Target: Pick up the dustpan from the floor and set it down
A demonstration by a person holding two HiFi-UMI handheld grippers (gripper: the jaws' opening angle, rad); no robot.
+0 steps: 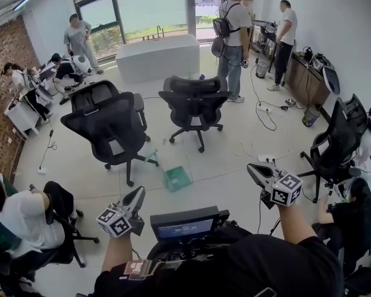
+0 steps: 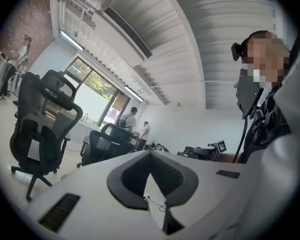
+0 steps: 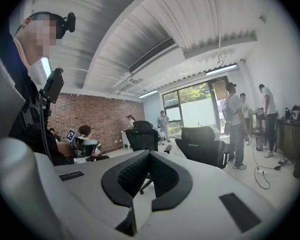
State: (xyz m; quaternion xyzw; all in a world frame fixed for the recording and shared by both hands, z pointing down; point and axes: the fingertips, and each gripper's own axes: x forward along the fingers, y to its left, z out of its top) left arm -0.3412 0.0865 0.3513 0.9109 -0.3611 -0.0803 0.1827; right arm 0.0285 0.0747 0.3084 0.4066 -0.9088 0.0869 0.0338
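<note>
With your left gripper (image 1: 136, 197) and right gripper (image 1: 255, 171) both pinched closed and empty, you needed to part one's jaws before stooping to the green dustpan (image 1: 178, 178).

open floor (image 1: 235, 166) straight ahead of both grippers, wide enough to pass. the green dustpan (image 1: 177, 178) lies in that gap, ahead of the left gripper (image 1: 139, 194) and off to the left of the right gripper (image 1: 253, 169). ahead-left of the left gripper, a black chair (image 1: 111, 129) stands with its wheeled base near the dustpan. a second chair (image 1: 195, 104) blocks further ahead. to the right of the right gripper, a third chair (image 1: 334, 147) and a seated person (image 1: 349, 218) close that side.
</note>
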